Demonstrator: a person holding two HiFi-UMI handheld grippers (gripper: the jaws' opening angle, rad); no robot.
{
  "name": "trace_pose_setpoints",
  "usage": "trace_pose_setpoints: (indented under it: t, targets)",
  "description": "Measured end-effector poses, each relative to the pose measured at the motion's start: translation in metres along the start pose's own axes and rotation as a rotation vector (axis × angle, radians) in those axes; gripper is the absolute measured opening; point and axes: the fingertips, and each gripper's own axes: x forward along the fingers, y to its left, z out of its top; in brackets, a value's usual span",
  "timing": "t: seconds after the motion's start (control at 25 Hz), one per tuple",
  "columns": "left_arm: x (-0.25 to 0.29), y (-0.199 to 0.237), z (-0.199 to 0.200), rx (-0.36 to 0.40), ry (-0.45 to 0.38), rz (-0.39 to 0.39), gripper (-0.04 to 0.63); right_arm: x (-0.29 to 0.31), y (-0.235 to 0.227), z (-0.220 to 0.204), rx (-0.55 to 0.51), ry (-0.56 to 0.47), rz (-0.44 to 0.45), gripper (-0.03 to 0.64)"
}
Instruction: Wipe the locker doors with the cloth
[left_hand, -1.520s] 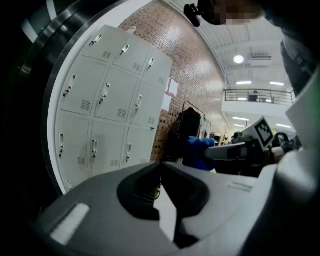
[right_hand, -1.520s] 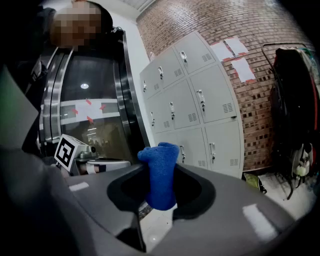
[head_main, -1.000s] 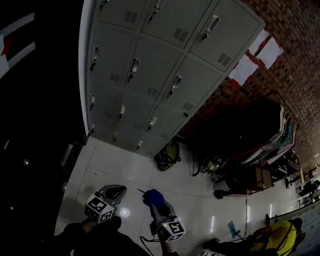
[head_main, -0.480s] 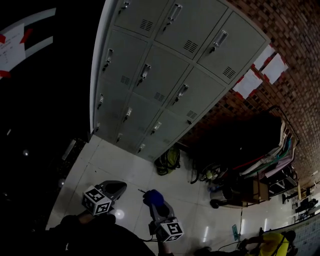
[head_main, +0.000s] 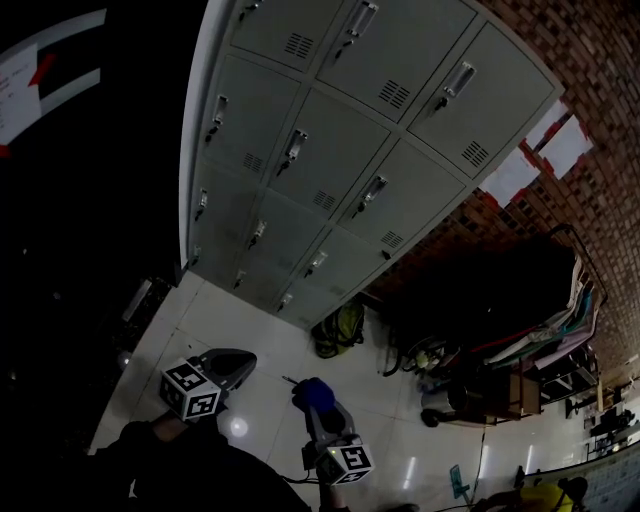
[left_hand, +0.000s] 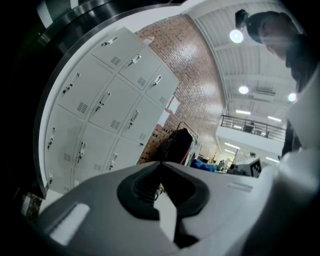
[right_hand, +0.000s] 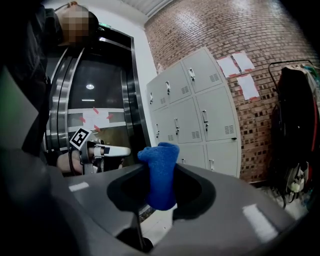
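The head camera is looking steeply down from above the floor (head_main: 250, 330). It is taking in the lockers (head_main: 340, 170) from well back, with the left tool (head_main: 238, 362) and right tool (head_main: 314, 400) low in frame. Each tool's camera is riding close behind its own jaws, facing the same lockers and brick wall (left_hand: 195, 85). The right one is also catching the left tool at its left side, with the cloth (right_hand: 160, 172) sitting just before the lens.

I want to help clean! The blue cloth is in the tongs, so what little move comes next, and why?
Probably lift the right tongs up and forward toward the locker doors. They are shut on the blue cloth, but it sits low over the floor, apart from every door, so no wiping can start yet.
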Motion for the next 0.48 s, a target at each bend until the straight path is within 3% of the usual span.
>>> trace_pose_setpoints:
  t: [0.24, 0.48]
  targets:
    - [0.027, 0.063, 0.037, 0.031, -0.005, -0.01, -0.02, 0.071, -0.02, 0.017, -0.015, 0.017, -0.003, 0.12]
    - [0.058, 0.178, 0.1, 0.124, 0.016, -0.03, -0.02, 0.207, -0.031, 0.052, -0.037, 0.02, -0.015, 0.12]
